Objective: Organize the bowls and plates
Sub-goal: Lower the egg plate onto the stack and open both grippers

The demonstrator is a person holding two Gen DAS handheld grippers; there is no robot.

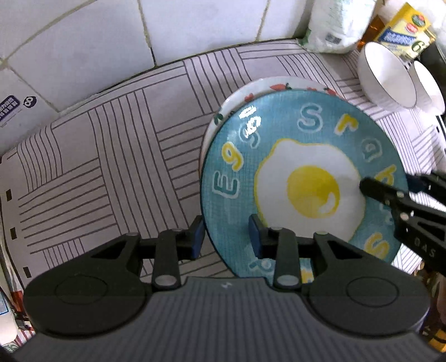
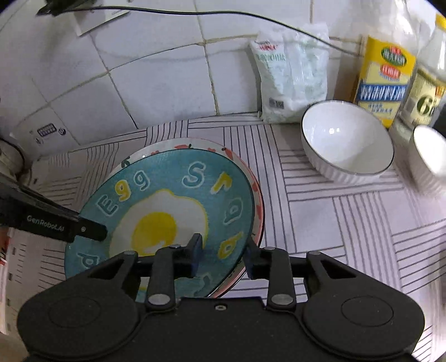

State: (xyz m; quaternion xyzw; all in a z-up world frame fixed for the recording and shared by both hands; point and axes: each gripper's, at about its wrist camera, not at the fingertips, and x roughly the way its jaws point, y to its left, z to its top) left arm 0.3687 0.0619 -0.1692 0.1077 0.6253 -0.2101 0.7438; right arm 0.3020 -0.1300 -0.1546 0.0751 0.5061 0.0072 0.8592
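Observation:
A teal plate with a fried-egg picture (image 1: 278, 144) (image 2: 172, 195) lies on a white plate with red flowers (image 1: 239, 94) (image 2: 211, 146). My left gripper (image 1: 226, 239) is open, its jaws straddling the teal plate's left rim, one finger over the plate and one outside it. My right gripper (image 2: 223, 257) is open and straddles the plates' right rim the same way. Each gripper shows in the other's view: the right one (image 1: 390, 195), the left one (image 2: 83, 229). Two white bowls (image 2: 347, 139) (image 2: 430, 156) stand to the right, also in the left wrist view (image 1: 386, 79).
A striped mat (image 1: 111, 156) (image 2: 334, 211) covers the counter. A white tiled wall (image 2: 153, 78) rises behind. A white bag (image 2: 292, 75), a yellow carton (image 2: 382, 80) and a bottle (image 2: 429, 83) stand at the back right. A cable (image 2: 195, 12) hangs on the wall.

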